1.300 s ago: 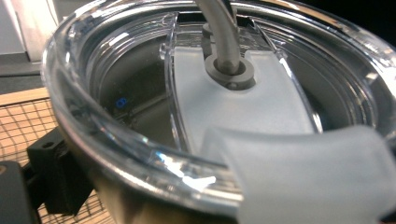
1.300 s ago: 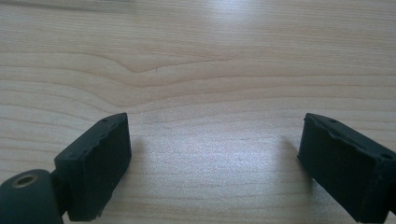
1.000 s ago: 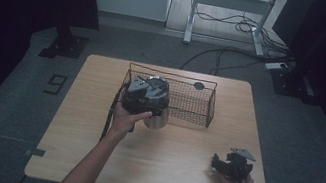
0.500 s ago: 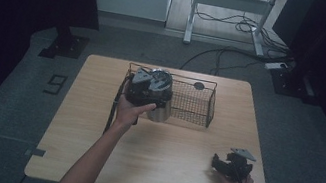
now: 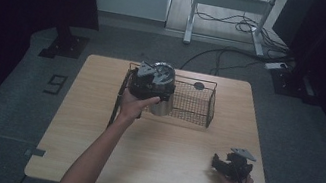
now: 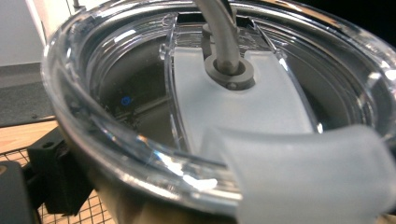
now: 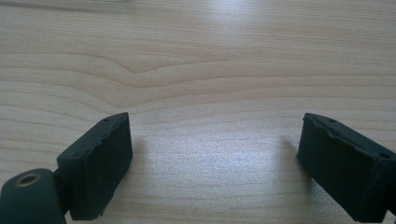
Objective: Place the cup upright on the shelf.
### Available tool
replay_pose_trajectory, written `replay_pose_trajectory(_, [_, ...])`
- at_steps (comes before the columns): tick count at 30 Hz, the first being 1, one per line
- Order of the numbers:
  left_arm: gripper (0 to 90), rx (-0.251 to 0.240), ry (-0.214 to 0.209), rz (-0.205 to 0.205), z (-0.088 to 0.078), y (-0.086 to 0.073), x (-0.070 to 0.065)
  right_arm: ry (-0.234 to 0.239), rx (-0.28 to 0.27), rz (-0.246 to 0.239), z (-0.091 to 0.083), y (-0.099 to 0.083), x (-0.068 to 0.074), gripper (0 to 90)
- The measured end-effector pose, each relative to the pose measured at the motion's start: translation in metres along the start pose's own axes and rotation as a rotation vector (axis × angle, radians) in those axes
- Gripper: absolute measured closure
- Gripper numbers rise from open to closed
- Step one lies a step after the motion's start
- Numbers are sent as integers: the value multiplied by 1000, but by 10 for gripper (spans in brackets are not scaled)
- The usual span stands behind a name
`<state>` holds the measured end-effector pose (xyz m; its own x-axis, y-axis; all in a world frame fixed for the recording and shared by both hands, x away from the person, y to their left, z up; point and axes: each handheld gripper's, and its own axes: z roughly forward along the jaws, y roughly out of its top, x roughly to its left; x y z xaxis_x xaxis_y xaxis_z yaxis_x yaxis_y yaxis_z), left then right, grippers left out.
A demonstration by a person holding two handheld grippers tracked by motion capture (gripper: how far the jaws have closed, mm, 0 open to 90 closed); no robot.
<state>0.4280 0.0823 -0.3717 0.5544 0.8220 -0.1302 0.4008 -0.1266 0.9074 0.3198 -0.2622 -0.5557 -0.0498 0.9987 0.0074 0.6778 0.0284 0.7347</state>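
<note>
lifted higher: left tongs point(image 5: 153, 81) gripping tumbler point(image 6: 224, 112) over basket point(image 5: 194, 104).

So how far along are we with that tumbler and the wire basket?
In hand: the left hand-held gripper holds the lidded tumbler at the wire basket's left end; whether it is inside is unclear. Left: setting it down and letting go. The right hand-held gripper rests open and empty on the table.

Wire basket point(image 5: 193, 103) at table point(image 5: 92, 135) rear centre — tumbler point(image 5: 161, 102) at basket's left end — right tool point(image 5: 226, 164) front-right.
</note>
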Motion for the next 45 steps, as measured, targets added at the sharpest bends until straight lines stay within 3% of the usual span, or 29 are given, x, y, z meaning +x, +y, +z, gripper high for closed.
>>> replay_pose_trajectory(45, [34, 46, 99, -42, 70, 22, 14, -2, -6, 5, -1, 0, -1, 123])
